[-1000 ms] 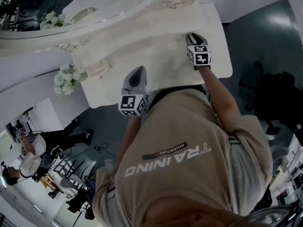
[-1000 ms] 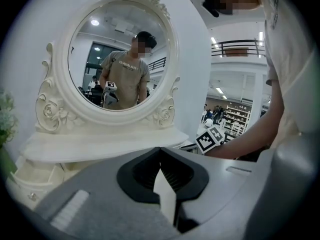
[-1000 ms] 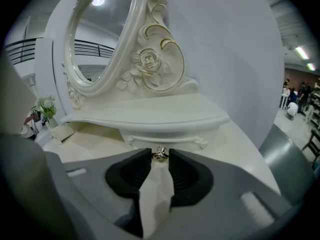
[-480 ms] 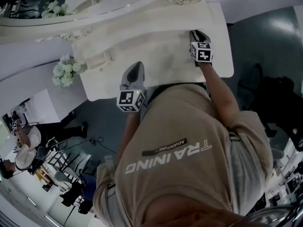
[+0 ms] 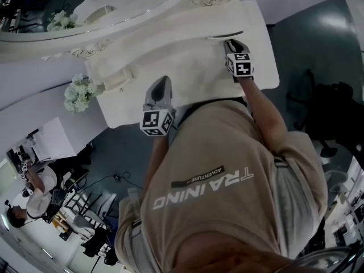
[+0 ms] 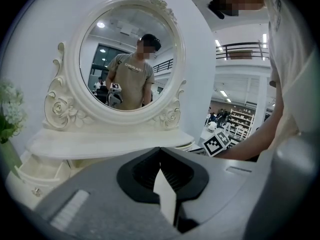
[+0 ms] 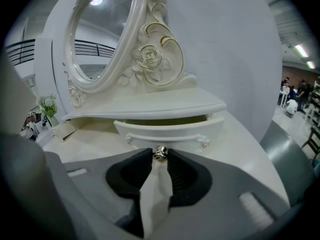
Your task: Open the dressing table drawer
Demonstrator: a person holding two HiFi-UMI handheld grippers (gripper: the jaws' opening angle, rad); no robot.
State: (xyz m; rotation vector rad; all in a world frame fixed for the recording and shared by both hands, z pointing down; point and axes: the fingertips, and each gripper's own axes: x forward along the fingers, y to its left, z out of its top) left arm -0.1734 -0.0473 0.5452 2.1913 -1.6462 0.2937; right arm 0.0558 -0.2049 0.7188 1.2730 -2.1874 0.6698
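The white dressing table (image 5: 187, 67) has an oval mirror (image 6: 127, 59) over a shelf. In the right gripper view its middle drawer (image 7: 170, 130) stands pulled a little out from under the shelf. My right gripper (image 7: 160, 153) (image 5: 230, 41) is shut on the drawer's small metal knob (image 7: 160, 153), which sits between the jaw tips. My left gripper (image 6: 160, 149) (image 5: 164, 83) hovers over the near left part of the tabletop, shut, with nothing in it, pointing at the mirror.
A vase of white flowers (image 5: 79, 92) stands at the table's left end, beside a small side drawer (image 5: 116, 77) that stands open. People (image 5: 34, 186) and gear fill the floor at the lower left. A dark chair (image 5: 335, 112) stands to the right.
A thin dark gap now shows at the drawer by my right gripper's tip. Both grippers have barely shifted; the head camera has wobbled slightly.
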